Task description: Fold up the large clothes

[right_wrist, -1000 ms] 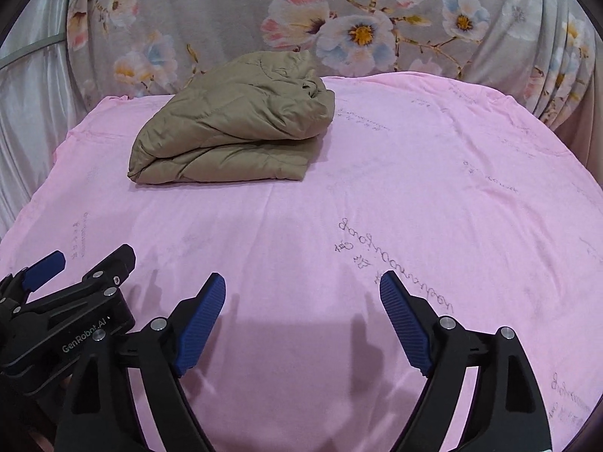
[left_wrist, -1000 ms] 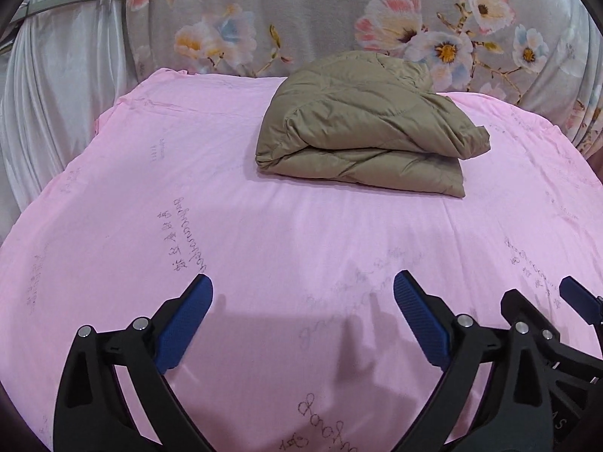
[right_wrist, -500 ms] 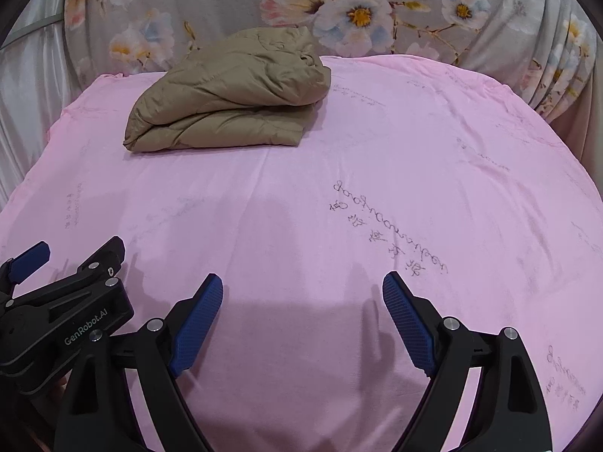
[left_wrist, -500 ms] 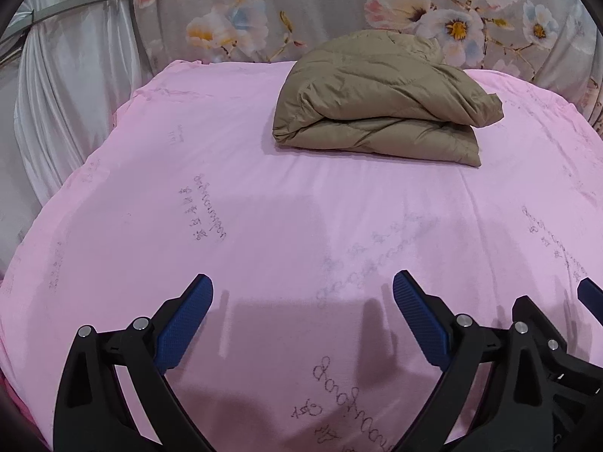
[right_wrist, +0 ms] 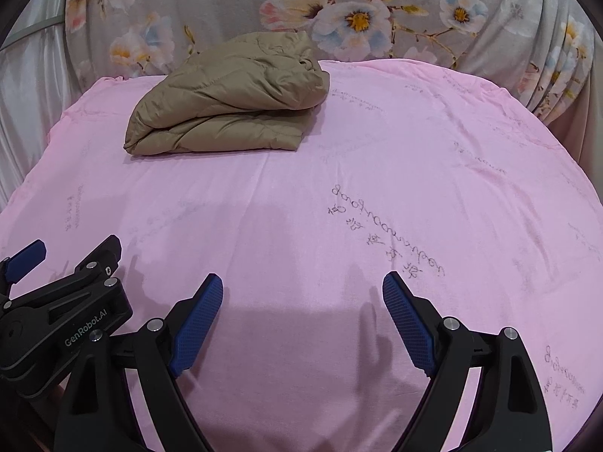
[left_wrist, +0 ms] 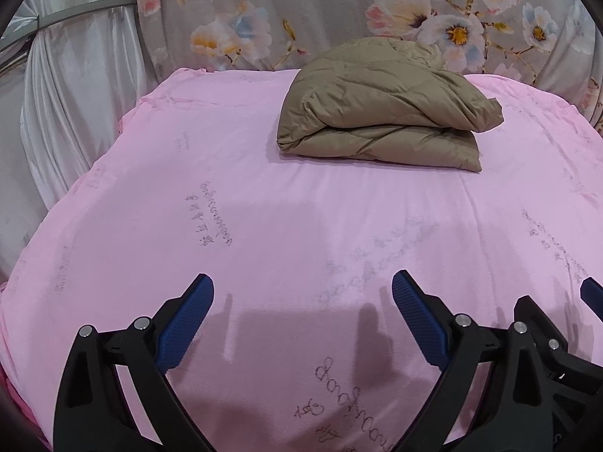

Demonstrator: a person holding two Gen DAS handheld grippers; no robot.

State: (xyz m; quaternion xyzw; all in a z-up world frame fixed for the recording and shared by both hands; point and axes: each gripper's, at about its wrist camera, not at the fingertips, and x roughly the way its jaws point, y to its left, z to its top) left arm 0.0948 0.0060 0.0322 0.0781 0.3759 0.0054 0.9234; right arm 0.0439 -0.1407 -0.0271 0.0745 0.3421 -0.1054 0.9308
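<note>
A tan quilted jacket (left_wrist: pixel 380 109) lies folded into a thick bundle at the far side of the pink cloth-covered table (left_wrist: pixel 264 207); it also shows in the right wrist view (right_wrist: pixel 230 98). My left gripper (left_wrist: pixel 303 320) is open and empty, over the near part of the table, well short of the jacket. My right gripper (right_wrist: pixel 303 316) is open and empty, beside the left one, also well short of the jacket. Part of the left gripper's body (right_wrist: pixel 64 320) shows at the left of the right wrist view.
A grey floral curtain (left_wrist: pixel 339 11) hangs right behind the table. White drapes (left_wrist: pixel 56 113) hang past the table's left edge. The pink cloth (right_wrist: pixel 433 188) carries faint printed script.
Both grippers have drawn back toward the near edge and tilted; the jacket sits farther off and has not moved. Both grippers stay open.
</note>
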